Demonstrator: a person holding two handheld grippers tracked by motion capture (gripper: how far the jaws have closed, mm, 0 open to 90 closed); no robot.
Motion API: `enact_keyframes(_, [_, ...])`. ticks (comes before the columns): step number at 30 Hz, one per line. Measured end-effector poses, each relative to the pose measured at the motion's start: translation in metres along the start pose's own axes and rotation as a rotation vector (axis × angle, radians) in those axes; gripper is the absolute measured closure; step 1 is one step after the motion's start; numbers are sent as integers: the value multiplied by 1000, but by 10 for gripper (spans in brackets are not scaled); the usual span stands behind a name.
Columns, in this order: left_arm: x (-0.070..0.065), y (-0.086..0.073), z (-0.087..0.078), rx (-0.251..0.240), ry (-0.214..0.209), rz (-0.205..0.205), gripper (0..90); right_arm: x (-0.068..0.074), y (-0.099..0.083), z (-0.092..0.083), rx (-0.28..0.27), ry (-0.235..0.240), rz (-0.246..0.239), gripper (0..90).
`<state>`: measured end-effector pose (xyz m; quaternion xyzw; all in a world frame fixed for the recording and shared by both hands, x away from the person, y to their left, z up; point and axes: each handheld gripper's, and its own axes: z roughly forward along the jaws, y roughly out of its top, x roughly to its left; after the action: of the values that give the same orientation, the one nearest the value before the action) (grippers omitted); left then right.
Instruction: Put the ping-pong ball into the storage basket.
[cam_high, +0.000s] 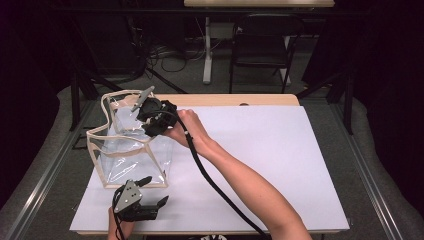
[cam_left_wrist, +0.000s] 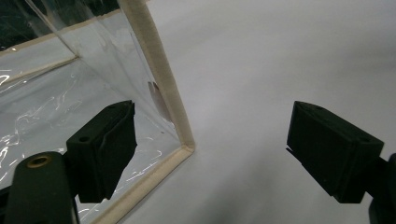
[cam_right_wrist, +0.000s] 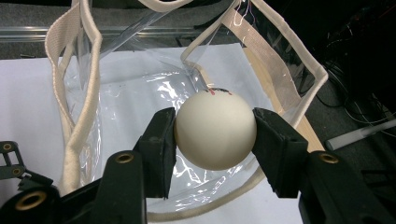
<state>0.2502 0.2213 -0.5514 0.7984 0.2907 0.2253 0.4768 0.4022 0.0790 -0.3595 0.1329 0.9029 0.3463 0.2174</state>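
A clear plastic bag (cam_high: 131, 150) with cream trim stands open on the white table cover at the left. My right gripper (cam_high: 154, 118) hangs over the bag's mouth, shut on a cream ball (cam_right_wrist: 215, 129) with small dark and red marks on top. Below the ball lies the bag's inside (cam_right_wrist: 140, 100). My left gripper (cam_high: 152, 191) rests near the table's front edge, just in front of the bag, with jaws wide open and nothing between them. In the left gripper view the bag's trimmed corner (cam_left_wrist: 184, 144) stands next to the left jaw.
The white cover (cam_high: 270, 150) spreads wide to the right of the bag. Behind the table stand a dark folding chair (cam_high: 260, 45) and a white table leg (cam_high: 207, 50), with cables on the floor. A metal rail (cam_high: 40, 170) runs along the left side.
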Motion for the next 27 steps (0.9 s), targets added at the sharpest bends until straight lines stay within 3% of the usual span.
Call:
enact_keyframes(21, [0, 0, 0, 0, -1, 0, 159, 5, 2, 6, 31, 7, -22, 501])
enact_keyframes(25, [0, 0, 0, -3, 0, 0, 159, 4, 1, 5, 20, 10, -4, 439])
enact_keyframes(27, [0, 0, 0, -4, -2, -1, 159, 2, -1, 2, 2, 4, 20, 362])
